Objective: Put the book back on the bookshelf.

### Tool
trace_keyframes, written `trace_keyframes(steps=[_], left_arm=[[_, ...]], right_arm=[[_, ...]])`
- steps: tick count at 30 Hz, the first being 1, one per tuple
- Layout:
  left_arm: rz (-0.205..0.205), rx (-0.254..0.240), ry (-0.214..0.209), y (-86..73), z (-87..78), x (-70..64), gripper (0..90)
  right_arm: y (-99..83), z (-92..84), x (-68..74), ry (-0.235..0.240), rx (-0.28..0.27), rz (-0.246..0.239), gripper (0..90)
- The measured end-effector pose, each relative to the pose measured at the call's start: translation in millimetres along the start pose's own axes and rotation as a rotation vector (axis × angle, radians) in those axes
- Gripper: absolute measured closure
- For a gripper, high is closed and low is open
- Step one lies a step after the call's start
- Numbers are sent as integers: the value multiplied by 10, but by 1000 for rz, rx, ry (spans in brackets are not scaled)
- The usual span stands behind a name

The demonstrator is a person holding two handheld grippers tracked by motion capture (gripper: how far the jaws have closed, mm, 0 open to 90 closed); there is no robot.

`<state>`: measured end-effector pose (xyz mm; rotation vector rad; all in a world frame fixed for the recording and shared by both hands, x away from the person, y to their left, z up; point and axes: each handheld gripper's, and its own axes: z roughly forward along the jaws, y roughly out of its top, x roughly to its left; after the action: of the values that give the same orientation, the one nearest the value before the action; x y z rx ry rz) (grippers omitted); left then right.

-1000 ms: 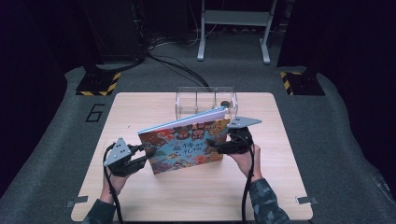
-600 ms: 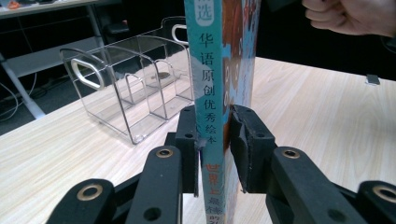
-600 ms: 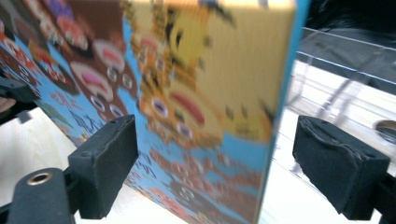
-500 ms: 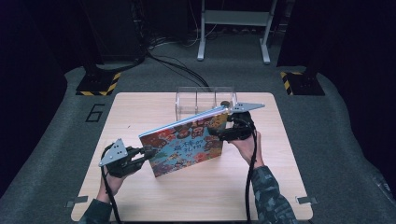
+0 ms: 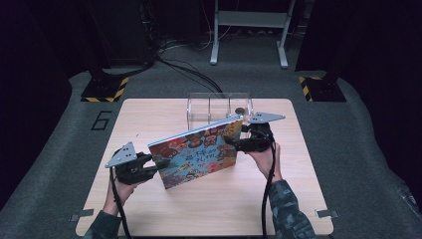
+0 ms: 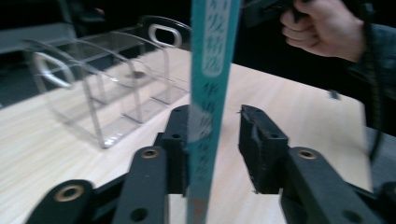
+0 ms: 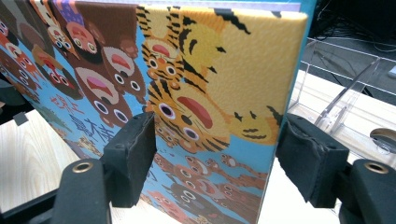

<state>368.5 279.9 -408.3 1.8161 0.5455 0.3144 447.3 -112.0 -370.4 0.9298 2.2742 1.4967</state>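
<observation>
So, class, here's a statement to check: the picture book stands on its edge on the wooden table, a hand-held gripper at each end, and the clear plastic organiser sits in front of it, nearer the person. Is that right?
Not quite. In the high view the clear organiser sits behind the picture book, on the far side from the person. The rest holds: the book stands on edge on the wooden table, with the left hand-held gripper and the right hand-held gripper at its ends.

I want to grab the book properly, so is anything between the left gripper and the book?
Nothing visible. The book already stands edge-on between the left gripper jaws, touching one, a gap to the other.
</observation>
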Motion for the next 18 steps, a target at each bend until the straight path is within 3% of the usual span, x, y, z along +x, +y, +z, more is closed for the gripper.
trace_keyframes(steps=[3,4,6,7,9,15,18], left_arm=[[-10,5,7,49,17,-13,627],[-7,6,28,69,16,-15,626],[-23,-19,20,127,18,-19,621],[-19,-33,41,168,14,-33,620],[-16,-51,29,261,13,-55,615],[52,0,30,494,82,-85,619],[61,-2,33,578,98,-89,626]], right_arm=[[-8,-5,10,-3,-3,-1,289],[-9,-7,17,-2,0,3,287],[-7,-6,22,-10,1,-5,286],[-7,-5,27,-11,-1,-4,284],[-5,-3,34,-16,1,-4,284],[-3,-5,43,-22,2,-1,283],[-3,-5,45,-23,2,0,283]])
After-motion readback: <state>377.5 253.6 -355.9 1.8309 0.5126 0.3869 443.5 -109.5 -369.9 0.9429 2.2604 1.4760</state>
